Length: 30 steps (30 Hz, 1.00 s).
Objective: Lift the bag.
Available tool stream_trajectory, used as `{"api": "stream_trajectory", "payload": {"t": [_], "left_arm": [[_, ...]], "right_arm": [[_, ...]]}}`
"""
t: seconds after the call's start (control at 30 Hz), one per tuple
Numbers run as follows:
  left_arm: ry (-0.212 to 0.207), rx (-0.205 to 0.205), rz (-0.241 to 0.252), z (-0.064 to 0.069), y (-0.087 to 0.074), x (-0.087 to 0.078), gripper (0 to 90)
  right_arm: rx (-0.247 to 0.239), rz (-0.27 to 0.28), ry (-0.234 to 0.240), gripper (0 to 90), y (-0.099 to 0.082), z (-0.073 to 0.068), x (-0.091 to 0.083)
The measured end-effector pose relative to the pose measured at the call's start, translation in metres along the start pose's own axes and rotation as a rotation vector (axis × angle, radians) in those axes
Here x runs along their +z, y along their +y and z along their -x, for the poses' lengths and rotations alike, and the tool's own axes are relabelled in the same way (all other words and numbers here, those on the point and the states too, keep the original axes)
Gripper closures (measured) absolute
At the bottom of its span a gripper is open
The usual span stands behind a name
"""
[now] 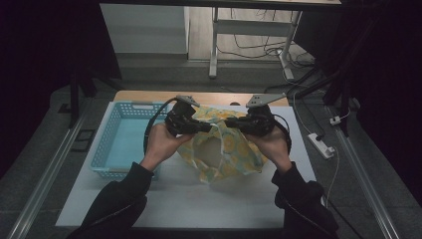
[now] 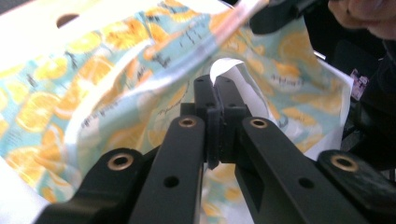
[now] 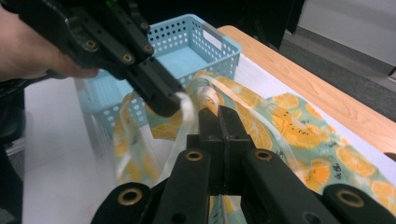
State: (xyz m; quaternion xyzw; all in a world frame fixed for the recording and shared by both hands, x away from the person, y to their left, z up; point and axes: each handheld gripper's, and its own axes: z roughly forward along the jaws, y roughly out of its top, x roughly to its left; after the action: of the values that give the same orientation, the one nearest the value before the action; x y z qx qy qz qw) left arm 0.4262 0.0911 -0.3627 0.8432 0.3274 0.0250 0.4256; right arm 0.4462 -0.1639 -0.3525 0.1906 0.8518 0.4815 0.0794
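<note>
At nine o'clock on the white table [image 1: 249,199], one light-blue perforated plastic basket [image 1: 119,142], rectangular, empty inside. Right of it, toward centre, one left gripper [image 1: 206,127], black, jaws pressed together on the rim of the bag. At centre, one orange-slice-print bag [image 1: 234,149], thin glossy plastic, teal and yellow, crumpled, mouth pulled open between two grippers, bottom resting on the table. At two o'clock of the bag, one right gripper [image 1: 230,122], jaws likewise clamped on the bag's clear handle strip [image 3: 187,116].
</note>
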Motion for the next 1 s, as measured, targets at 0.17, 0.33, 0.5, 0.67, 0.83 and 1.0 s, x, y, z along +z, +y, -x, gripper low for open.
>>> {"api": "stream_trajectory", "payload": {"t": [0.17, 0.33, 0.5, 0.67, 0.83, 1.0], "left_arm": [[-0.003, 0.005, 0.034, -0.002, 0.017, -0.014, 89.8], [0.004, 0.011, 0.058, -0.004, 0.035, -0.024, 89.9], [0.012, 0.022, 0.084, -0.005, 0.053, -0.033, 89.9], [0.027, 0.031, 0.117, -0.004, 0.071, -0.044, 89.8], [0.044, 0.037, 0.162, -0.002, 0.087, -0.058, 89.9], [0.067, 0.034, 0.194, -0.005, 0.099, -0.072, 89.8]], "right_arm": [[-0.009, 0.016, 0.004, 90.0, 0.013, -0.001, -0.006], [-0.023, 0.027, -0.006, 90.0, 0.029, 0.0, -0.013], [-0.024, 0.042, -0.02, 90.0, 0.043, 0.003, -0.02], [-0.027, 0.058, -0.041, 90.0, 0.06, 0.007, -0.03], [-0.04, 0.081, -0.058, 90.0, 0.081, 0.006, -0.04], [-0.058, 0.089, -0.081, 90.0, 0.101, 0.005, -0.046]]}}
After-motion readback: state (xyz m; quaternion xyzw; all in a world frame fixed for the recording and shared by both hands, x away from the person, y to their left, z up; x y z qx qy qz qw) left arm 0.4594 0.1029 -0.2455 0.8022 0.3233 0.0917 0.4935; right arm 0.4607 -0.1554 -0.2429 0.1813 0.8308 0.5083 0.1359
